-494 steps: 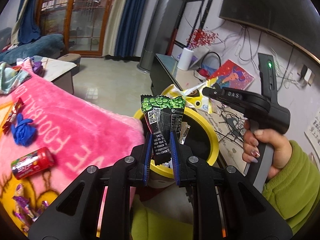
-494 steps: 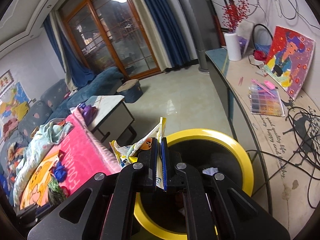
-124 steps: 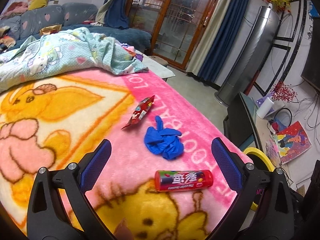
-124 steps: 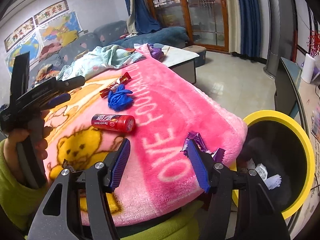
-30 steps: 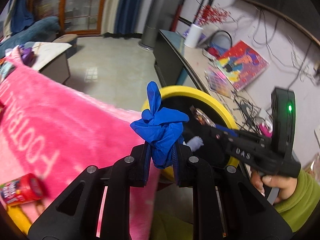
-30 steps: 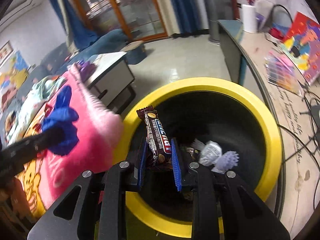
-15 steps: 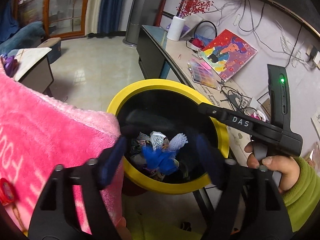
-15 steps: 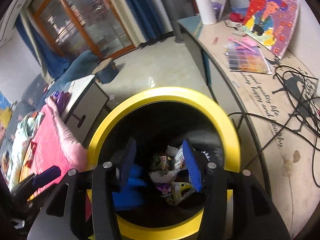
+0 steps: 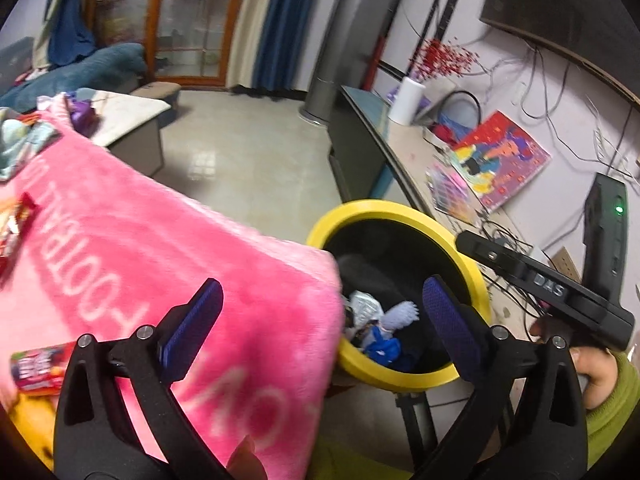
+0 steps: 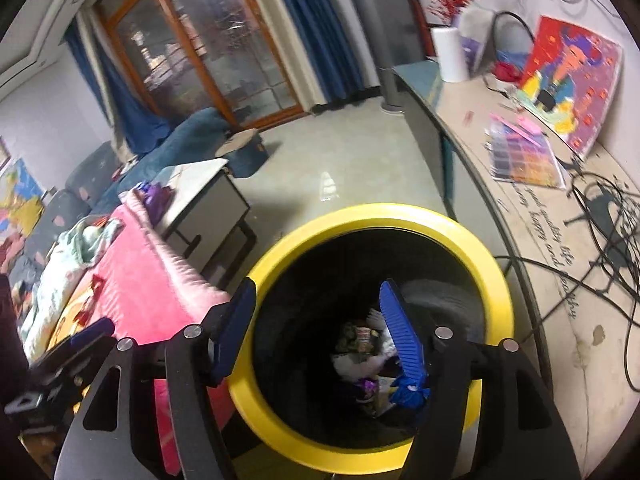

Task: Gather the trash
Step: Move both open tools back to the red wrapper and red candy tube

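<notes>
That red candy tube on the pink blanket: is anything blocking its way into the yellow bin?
Nothing visible does. The red candy tube lies in the open on the pink blanket, and the yellow bin beside the blanket's edge stands uncovered.

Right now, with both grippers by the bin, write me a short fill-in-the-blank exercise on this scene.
1. The bin has a ____ rim.
2. The blue glove lies inside the ____.
3. Nothing sits between the pads of the left gripper; its jaws stand ____.
4. The red tube lies on the ____ blanket.

Missing words: yellow; bin; open; pink
</notes>
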A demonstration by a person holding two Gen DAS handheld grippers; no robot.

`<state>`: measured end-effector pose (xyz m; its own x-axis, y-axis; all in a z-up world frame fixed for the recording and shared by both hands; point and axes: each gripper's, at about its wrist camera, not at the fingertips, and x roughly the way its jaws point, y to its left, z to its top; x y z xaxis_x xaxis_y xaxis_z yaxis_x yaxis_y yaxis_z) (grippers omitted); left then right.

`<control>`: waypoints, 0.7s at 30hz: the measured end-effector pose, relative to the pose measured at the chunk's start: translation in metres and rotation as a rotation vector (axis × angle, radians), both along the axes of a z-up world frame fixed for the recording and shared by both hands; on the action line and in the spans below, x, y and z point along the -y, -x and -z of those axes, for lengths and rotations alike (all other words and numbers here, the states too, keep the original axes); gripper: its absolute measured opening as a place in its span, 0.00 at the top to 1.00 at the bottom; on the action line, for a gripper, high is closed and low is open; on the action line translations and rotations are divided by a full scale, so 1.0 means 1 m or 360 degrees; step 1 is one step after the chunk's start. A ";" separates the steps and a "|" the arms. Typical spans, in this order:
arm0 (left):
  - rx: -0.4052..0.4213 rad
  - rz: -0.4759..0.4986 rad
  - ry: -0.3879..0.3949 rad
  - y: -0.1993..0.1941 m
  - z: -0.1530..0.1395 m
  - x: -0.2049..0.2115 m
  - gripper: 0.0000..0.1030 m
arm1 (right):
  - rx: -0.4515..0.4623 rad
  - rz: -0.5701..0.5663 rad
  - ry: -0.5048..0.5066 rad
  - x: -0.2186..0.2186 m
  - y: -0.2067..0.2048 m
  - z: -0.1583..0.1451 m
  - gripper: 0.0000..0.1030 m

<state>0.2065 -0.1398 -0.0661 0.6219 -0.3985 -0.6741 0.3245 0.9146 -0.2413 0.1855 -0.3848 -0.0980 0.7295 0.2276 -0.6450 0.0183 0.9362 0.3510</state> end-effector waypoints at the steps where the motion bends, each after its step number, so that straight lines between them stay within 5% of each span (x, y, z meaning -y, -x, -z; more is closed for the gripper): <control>1: 0.0014 -0.0019 -0.0007 0.001 -0.002 -0.005 0.11 | 0.0009 -0.0015 0.0004 -0.005 0.001 -0.003 0.38; 21: 0.0238 -0.0281 -0.0059 0.031 -0.036 -0.083 0.11 | 0.0239 -0.0370 0.0156 -0.089 0.026 -0.043 0.30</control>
